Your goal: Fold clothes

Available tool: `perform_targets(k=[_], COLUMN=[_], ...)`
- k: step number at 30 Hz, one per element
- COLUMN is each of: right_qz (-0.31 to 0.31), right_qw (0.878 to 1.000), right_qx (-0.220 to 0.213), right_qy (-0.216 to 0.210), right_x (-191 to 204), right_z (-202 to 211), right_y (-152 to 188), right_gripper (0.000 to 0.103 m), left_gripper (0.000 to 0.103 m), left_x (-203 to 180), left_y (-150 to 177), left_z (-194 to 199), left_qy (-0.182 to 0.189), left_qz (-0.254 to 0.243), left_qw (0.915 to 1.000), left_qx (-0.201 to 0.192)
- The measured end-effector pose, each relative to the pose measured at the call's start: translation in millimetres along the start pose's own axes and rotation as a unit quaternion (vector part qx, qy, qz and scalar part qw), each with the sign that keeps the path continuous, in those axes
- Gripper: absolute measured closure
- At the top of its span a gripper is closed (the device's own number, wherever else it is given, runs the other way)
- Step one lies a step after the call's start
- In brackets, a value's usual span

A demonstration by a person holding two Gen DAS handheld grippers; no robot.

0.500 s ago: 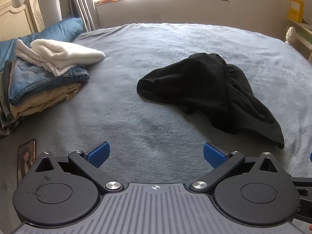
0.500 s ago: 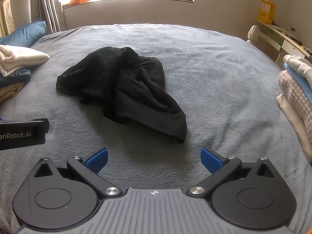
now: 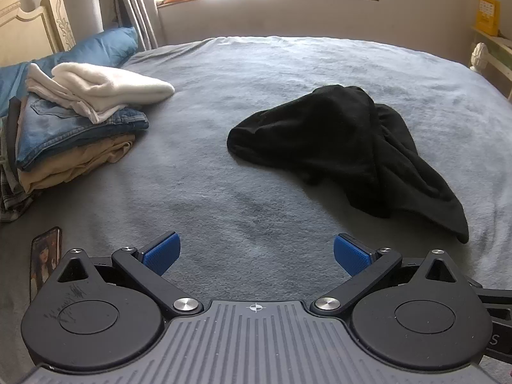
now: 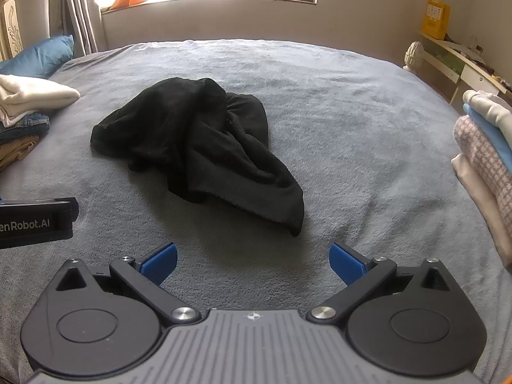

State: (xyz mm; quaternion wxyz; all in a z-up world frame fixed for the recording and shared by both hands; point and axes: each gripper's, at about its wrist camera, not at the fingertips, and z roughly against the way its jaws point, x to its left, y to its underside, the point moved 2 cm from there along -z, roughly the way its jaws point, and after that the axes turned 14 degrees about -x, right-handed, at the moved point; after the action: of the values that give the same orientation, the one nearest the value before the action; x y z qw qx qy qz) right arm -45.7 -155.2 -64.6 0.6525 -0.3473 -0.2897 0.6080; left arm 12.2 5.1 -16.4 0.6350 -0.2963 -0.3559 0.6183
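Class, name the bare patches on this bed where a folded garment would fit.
Bare blanket lies between the black garment and the left clothes stack, and between the garment and the right stack. Both side edges are crowded.

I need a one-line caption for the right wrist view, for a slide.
Open right gripper above a grey bedspread, facing a crumpled black garment not yet folded.

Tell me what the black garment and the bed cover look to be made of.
Black garment: soft matte knit, maybe fleece or jersey; it slumps in thick rounded folds without shine. Bed cover: grey plush, likely fleece; its nap shows brushed lighter and darker patches.
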Motion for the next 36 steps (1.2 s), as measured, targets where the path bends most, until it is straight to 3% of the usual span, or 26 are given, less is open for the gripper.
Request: perform_targets(k=[14,36], right_qz=[-0.002,-0.008], right_qw=[1.000,1.000], right_qx=[0.000,0.003], right_qy=[0.002,0.004], right_x=[-0.4,-2.1], right_z=[0.3,-0.9], right_y=[-1.3,0.2], right_gripper=[0.000,0.000], left_gripper=[0.000,0.000], left_x=[1.2,-0.6], left_y=[-2.3,-0.6], left_z=[1.4,-1.6], left_qy=[0.008,0.002], left_qz=[0.012,0.003], left_qw=[0.9998,1.0000], left_qx=[-0.013,0.002])
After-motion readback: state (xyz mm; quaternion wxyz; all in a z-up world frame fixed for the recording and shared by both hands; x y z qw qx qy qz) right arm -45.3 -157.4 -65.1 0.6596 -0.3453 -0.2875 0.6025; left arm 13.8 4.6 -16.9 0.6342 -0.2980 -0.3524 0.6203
